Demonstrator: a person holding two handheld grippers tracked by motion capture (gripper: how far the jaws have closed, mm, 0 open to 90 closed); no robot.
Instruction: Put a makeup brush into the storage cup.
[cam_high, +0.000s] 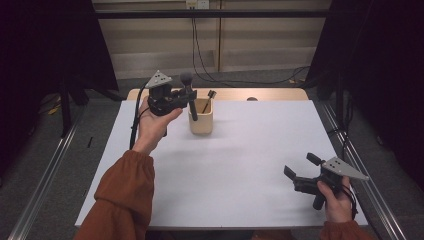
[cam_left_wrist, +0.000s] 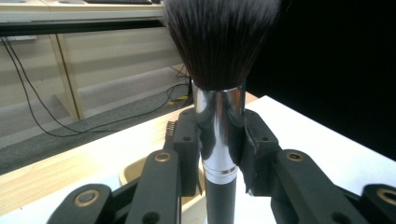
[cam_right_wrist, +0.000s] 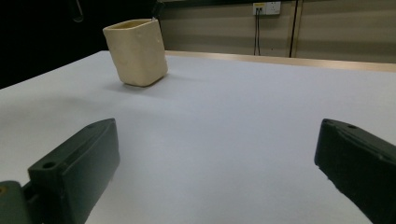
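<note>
Two grippers. Left gripper (cam_high: 186, 97), table's 11 o'clock: fingers pinching upright makeup brush (cam_left_wrist: 218, 116) at its ferrule, over cream cup (cam_high: 201, 116). Right gripper (cam_high: 299, 170), 4 o'clock: fingers spread, idle. Step, likely: brush entering or leaving cup; next needs vertical travel.

A cup (cam_high: 201, 120) is sitting toward the counter's (cam_high: 235, 165) far left; the left hand-held gripper (cam_high: 186, 100) is hovering just beside it; the right hand-held gripper (cam_high: 299, 170) is waiting near the right front corner.
</note>
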